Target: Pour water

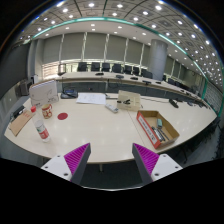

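A small clear bottle [42,130] with a red label stands on the pale table [100,125], far off to the left of my fingers. Just behind it stands a small cup-like object [47,112], and a flat red round thing [62,116] lies beside that. My gripper [110,152] hovers at the table's near edge, open, its magenta pads [76,157] wide apart with nothing between them. All of these things lie well beyond the fingers.
An open cardboard box [157,128] with red contents sits ahead to the right. Another box [128,100] and white papers [92,98] lie further back. Flat cardboard [20,122] and a white board [43,92] are at the left. Chairs line the far side.
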Demonstrator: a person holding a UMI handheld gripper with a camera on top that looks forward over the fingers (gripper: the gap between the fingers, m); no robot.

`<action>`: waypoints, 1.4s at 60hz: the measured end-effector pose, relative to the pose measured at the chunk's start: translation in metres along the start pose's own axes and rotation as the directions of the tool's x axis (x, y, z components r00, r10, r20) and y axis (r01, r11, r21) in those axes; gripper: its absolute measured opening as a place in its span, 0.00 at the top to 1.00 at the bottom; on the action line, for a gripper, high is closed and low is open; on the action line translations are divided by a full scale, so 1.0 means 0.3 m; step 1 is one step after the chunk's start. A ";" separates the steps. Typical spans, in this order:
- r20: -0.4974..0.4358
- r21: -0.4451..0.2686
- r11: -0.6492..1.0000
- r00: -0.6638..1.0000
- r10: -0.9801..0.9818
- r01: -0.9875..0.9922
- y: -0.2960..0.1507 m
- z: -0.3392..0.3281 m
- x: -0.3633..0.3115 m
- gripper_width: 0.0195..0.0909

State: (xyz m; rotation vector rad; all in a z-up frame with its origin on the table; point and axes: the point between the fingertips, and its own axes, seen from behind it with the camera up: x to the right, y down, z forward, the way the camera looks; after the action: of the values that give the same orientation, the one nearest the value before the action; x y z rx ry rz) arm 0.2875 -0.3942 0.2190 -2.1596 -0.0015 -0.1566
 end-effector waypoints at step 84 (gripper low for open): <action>0.137 0.229 0.971 0.986 -0.097 0.063 -0.072 0.670 -1.385 0.75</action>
State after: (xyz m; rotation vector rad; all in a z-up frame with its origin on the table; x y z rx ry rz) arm -0.1034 -0.1915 0.0790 -1.9419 -0.1837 -0.0403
